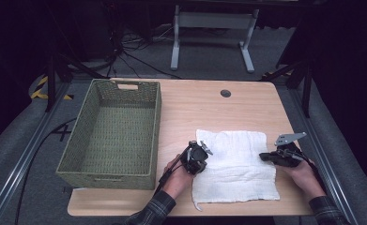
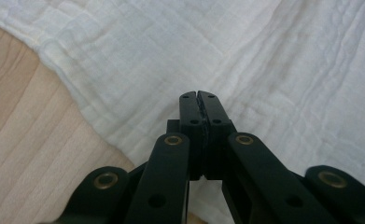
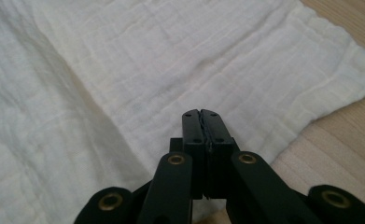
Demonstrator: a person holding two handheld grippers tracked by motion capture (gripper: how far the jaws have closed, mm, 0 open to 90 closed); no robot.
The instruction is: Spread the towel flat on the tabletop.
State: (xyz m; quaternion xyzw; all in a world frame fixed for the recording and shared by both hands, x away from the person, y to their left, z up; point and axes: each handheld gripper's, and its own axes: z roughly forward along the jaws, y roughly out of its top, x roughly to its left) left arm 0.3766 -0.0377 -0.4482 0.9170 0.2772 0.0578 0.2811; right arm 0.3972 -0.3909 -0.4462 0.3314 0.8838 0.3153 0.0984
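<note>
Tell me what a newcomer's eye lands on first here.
The white cloth lies spread flat on the near right of the wooden table. The left gripper and right gripper sit at its two side edges, jaws shut. A green woven basket stands on the left.

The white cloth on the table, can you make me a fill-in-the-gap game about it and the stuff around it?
1. The white cloth lies flat on the wooden ____.
2. The green woven basket has ____ inside it.
3. The jaws of the left gripper and the right gripper are both ____.
4. In the high view, the basket stands to the ____ of the cloth.

Missing words: table; nothing; shut; left
</note>
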